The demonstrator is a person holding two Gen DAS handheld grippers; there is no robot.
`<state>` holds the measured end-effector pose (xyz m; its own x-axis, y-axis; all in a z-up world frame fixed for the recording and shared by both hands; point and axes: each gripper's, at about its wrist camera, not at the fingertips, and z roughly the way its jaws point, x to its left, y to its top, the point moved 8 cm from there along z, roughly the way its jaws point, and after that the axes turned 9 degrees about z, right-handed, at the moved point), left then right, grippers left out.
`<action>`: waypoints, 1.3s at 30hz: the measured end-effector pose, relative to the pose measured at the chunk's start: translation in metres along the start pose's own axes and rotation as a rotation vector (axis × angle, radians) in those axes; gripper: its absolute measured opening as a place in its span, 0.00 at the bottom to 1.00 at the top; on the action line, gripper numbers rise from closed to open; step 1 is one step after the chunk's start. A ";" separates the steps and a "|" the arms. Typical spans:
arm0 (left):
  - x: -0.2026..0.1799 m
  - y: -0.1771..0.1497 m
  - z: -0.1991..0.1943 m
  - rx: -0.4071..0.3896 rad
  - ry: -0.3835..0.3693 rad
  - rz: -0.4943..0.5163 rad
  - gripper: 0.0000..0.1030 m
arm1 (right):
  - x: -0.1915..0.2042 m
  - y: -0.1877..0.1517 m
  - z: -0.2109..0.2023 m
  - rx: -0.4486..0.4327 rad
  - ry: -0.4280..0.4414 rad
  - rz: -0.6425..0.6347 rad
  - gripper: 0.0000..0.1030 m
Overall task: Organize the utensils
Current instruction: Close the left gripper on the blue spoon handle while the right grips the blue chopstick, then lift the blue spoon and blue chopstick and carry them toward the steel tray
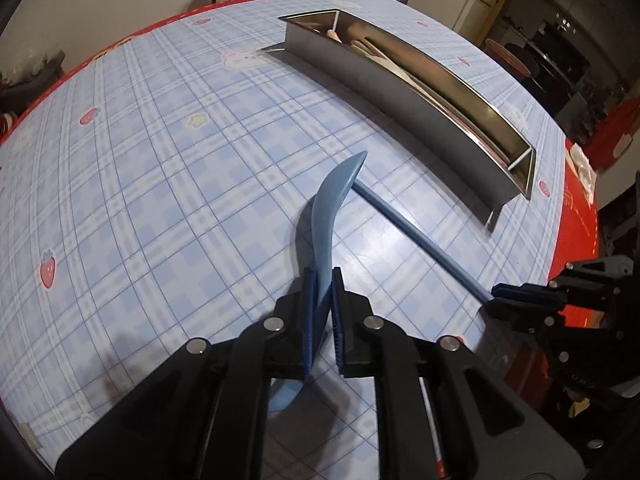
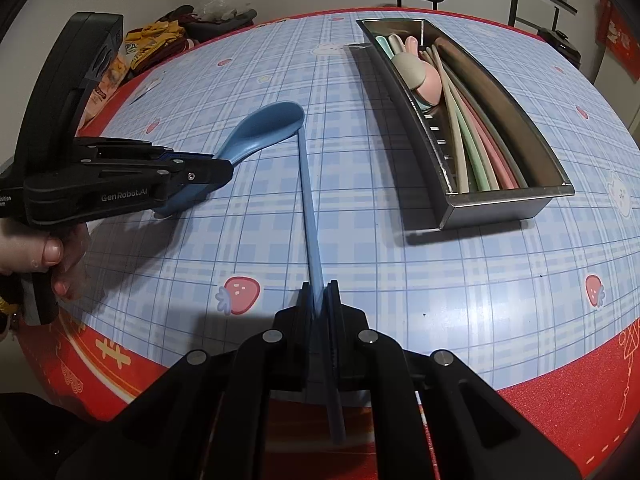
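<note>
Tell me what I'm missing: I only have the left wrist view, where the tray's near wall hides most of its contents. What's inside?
Observer: The metal tray holds pastel chopsticks, lying lengthwise, in beige, green and pink.
Operator: Anything besides sticks?
Observer: Yes, at the far end lie spoons, one pink with rabbit ears.
Operator: Is the right gripper really clamped on the blue chopstick?
Observer: Yes. The right gripper is shut on the blue chopstick, whose rear end sticks out behind the jaws.
Operator: And my spoon?
Observer: The left gripper is shut on the blue spoon; the chopstick's far tip meets its bowl.
</note>
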<state>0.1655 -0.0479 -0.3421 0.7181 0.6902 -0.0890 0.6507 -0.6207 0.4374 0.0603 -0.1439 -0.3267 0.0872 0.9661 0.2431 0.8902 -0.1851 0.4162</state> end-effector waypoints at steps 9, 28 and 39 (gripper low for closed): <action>0.000 -0.004 -0.003 -0.055 0.034 -0.062 0.12 | 0.000 -0.002 -0.002 -0.011 0.001 -0.009 0.08; -0.012 -0.059 -0.031 -0.057 -0.037 -0.363 0.11 | 0.001 -0.002 -0.003 -0.002 0.053 -0.048 0.07; -0.023 -0.061 -0.068 -0.127 0.048 -0.483 0.11 | 0.003 0.007 -0.012 0.080 0.216 -0.075 0.06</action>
<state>0.0922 -0.0004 -0.3059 0.3286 0.9056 -0.2683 0.8687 -0.1783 0.4621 0.0617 -0.1444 -0.3121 -0.0709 0.9139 0.3998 0.9238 -0.0911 0.3719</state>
